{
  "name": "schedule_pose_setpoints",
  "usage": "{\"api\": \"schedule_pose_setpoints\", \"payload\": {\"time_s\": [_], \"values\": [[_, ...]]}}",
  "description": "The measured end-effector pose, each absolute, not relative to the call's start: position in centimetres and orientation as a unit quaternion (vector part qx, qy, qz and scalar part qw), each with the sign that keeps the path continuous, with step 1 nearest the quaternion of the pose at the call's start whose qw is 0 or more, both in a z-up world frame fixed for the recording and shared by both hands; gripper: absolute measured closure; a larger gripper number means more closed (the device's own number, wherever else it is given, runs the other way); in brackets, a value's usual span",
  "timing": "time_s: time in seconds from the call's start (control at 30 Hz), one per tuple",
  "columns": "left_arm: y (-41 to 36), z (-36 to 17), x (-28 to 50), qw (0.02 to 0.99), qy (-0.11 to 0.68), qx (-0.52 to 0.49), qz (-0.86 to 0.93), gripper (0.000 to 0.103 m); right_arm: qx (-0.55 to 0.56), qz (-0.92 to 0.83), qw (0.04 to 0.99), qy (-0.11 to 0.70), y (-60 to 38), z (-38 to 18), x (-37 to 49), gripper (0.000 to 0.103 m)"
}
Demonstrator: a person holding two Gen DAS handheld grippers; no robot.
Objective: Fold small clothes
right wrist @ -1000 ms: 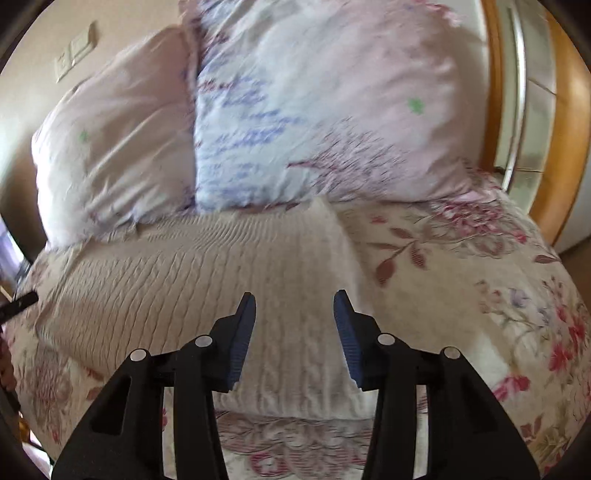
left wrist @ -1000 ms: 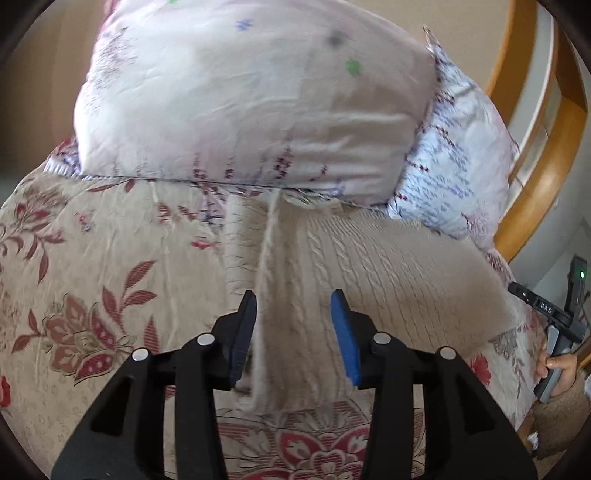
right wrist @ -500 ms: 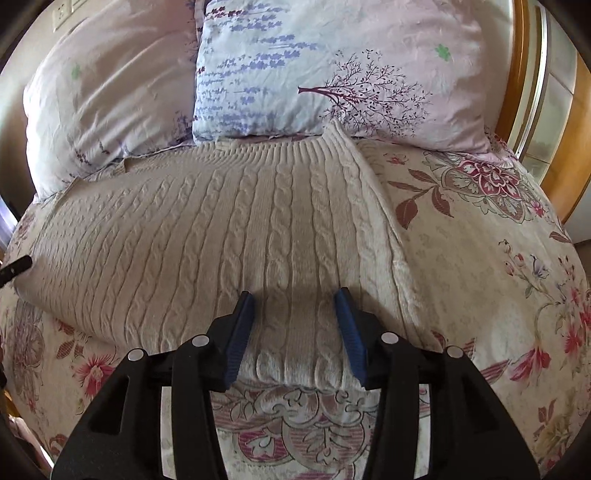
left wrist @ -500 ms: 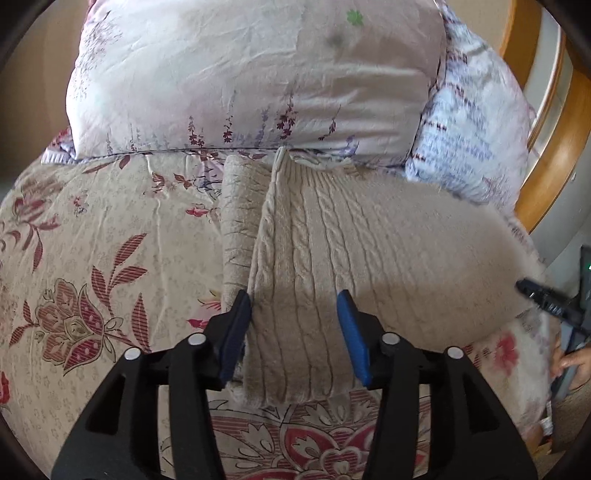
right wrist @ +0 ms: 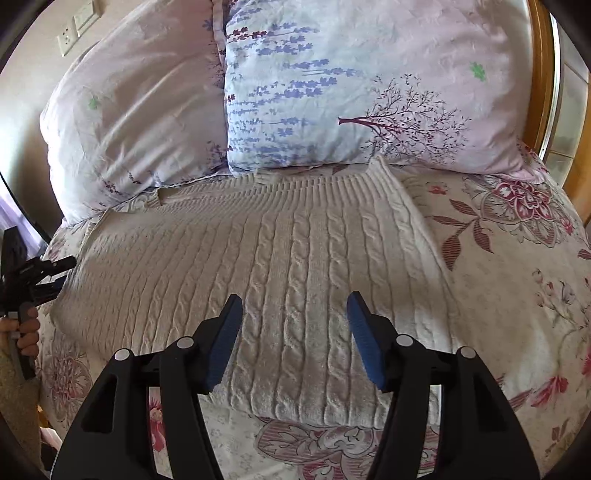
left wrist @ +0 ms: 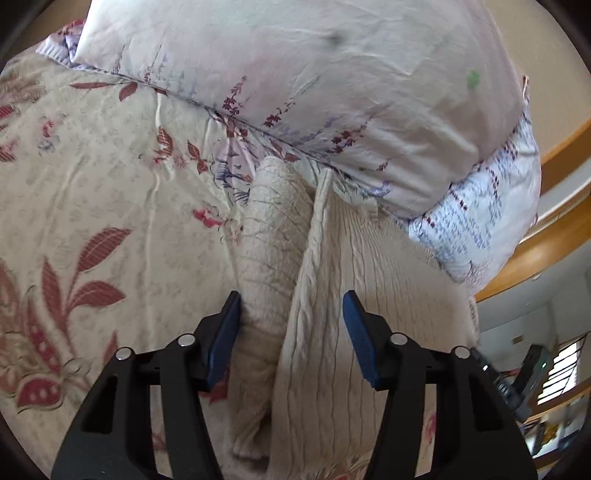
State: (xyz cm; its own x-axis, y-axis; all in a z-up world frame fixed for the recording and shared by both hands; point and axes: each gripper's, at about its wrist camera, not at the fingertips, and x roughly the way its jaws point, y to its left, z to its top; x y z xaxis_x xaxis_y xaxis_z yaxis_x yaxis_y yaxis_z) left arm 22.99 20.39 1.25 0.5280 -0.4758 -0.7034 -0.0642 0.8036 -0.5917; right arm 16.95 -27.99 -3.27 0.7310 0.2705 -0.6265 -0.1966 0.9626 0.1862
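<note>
A cream cable-knit sweater (right wrist: 280,266) lies flat on the flowered bedspread (right wrist: 517,258), its ribbed hem up against the pillows. In the left wrist view the sweater (left wrist: 362,295) shows with a folded sleeve (left wrist: 269,251) lying along its left edge. My left gripper (left wrist: 291,321) is open, its jaws either side of the sleeve and the sweater's edge, low over them. My right gripper (right wrist: 293,325) is open and empty over the sweater's near right part. The left gripper also shows in the right wrist view (right wrist: 37,273) at the sweater's left edge.
Two pale flowered pillows (right wrist: 369,81) (right wrist: 136,110) stand behind the sweater. A wooden headboard (right wrist: 539,74) runs at the right. A wall socket (right wrist: 75,26) is at the upper left. The bedspread (left wrist: 92,206) stretches to the left of the sleeve.
My left gripper has moved forward and lower, onto the sleeve and the sweater's left edge, and tilted. My right gripper has pulled back slightly. Both stay open.
</note>
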Motion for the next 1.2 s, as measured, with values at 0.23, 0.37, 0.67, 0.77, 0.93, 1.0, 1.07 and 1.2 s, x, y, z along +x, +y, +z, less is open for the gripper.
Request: {"api": "schedule_pose_setpoints", "payload": {"time_s": [0.23, 0.37, 0.67, 0.77, 0.93, 1.0, 1.07, 1.2], "values": [[20.1, 0.7, 24.1, 0.818, 0.461, -0.319, -0.128, 0.057, 0.064, 0.127, 0.926, 0.349, -28.4, -3.4, 17.7, 0.042], [19.6, 0.4, 24.6, 0.81, 0.465, -0.332, -0.127, 0.067, 0.061, 0.137, 0.925, 0.348, -27.9, -3.2, 18.0, 0.042], [18.9, 1.7, 24.4, 0.79, 0.448, -0.397, -0.133, 0.084, 0.059, 0.154, 0.928, 0.335, -27.8, -2.5, 18.0, 0.042], [17.9, 3.7, 24.4, 0.794, 0.431, -0.402, -0.146, 0.085, 0.063, 0.155, 0.929, 0.329, -28.2, -2.2, 17.8, 0.042], [14.5, 6.7, 24.7, 0.802, 0.415, -0.393, -0.176, 0.086, 0.067, 0.159, 0.931, 0.321, -28.7, -1.9, 17.5, 0.042], [12.5, 7.6, 25.0, 0.801, 0.412, -0.385, -0.2, 0.086, 0.069, 0.158, 0.932, 0.319, -28.9, -1.9, 17.5, 0.042], [10.2, 8.4, 25.2, 0.803, 0.408, -0.373, -0.223, 0.086, 0.073, 0.16, 0.932, 0.317, -29.3, -1.8, 17.3, 0.042], [5.4, 8.5, 26.0, 0.791, 0.417, -0.361, -0.263, 0.086, 0.081, 0.158, 0.934, 0.311, -30.1, -1.7, 17.1, 0.042]]}}
